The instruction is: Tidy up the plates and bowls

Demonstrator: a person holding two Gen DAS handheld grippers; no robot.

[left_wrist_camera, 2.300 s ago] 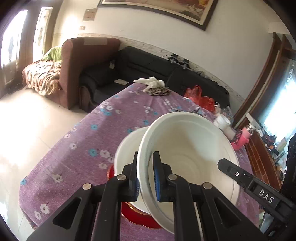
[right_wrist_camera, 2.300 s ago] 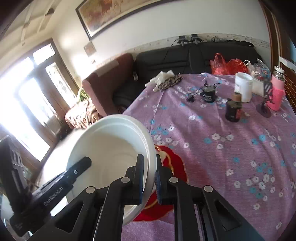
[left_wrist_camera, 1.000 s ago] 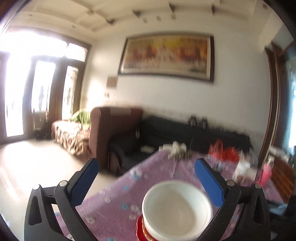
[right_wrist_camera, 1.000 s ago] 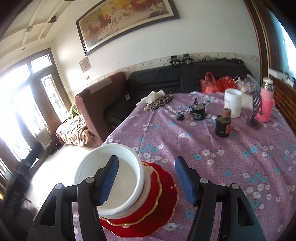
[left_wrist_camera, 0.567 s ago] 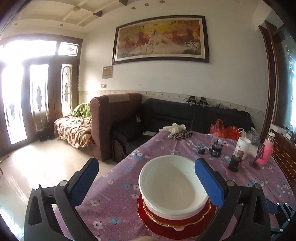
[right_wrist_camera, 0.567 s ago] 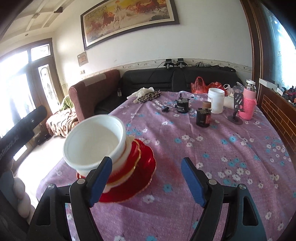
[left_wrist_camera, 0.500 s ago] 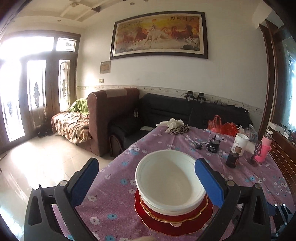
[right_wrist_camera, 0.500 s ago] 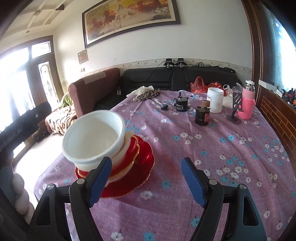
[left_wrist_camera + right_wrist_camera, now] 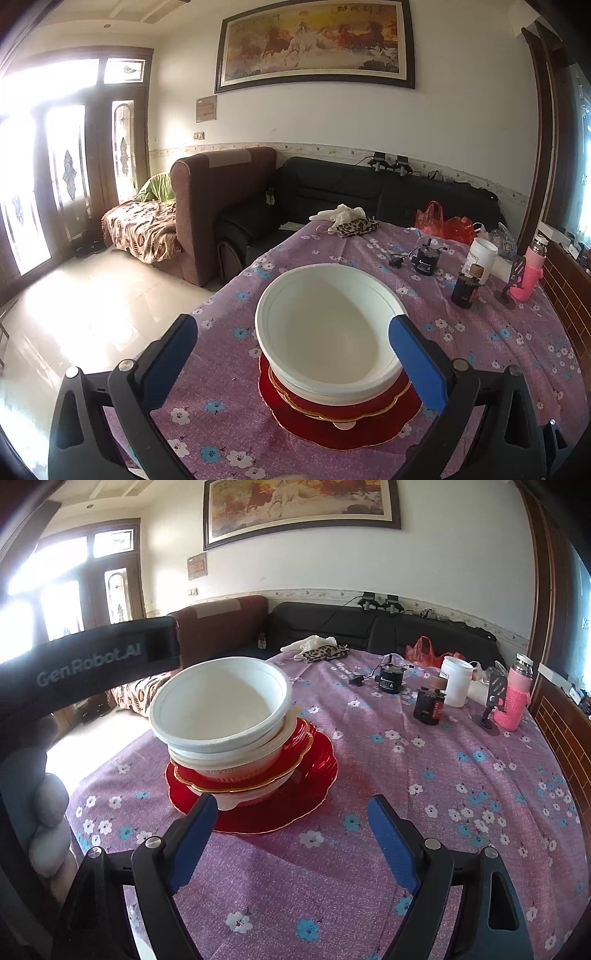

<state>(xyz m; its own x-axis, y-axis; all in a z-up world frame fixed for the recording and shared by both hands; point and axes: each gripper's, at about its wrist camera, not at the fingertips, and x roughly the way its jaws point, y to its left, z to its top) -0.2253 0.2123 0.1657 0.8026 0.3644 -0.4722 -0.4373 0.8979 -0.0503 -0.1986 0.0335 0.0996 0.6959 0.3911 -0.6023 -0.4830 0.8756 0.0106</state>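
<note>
Ahead of right hand-held gripper (image 9: 291,834), jaws opening, bowl stack (image 9: 221,716), untouched

Bare tablecloth (image 9: 424,794) right of stacked bowls (image 9: 221,716), bottles (image 9: 428,703) clustered at far edge

We could not see most of the lower bowls (image 9: 236,764), because the top white bowl (image 9: 221,705) covered them. The labels on the dark jar (image 9: 428,709) were too small for us to read.
</note>
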